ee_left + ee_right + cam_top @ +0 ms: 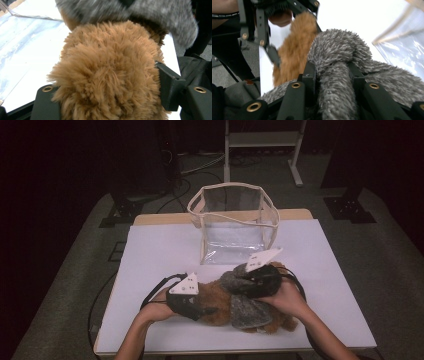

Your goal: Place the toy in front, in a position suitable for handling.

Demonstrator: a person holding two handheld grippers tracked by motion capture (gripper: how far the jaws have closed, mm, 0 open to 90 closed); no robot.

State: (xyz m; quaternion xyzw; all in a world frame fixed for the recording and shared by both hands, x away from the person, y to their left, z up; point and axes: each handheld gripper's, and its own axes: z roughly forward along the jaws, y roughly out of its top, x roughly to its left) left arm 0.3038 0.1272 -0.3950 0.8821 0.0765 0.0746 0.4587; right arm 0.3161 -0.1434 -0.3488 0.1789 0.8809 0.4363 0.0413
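Plush toy (250, 307): a brown furry animal with grey fuzzy parts, lying on the near part of the white table (160, 250), between the person's hands.
Left gripper (110, 82): jaws clamped around a brown furry limb of the toy.
Right gripper (334, 75): jaws pinching a grey fuzzy fold of the toy.
Clear bag (232, 222): stands open and upright behind the toy, near the table's far edge.
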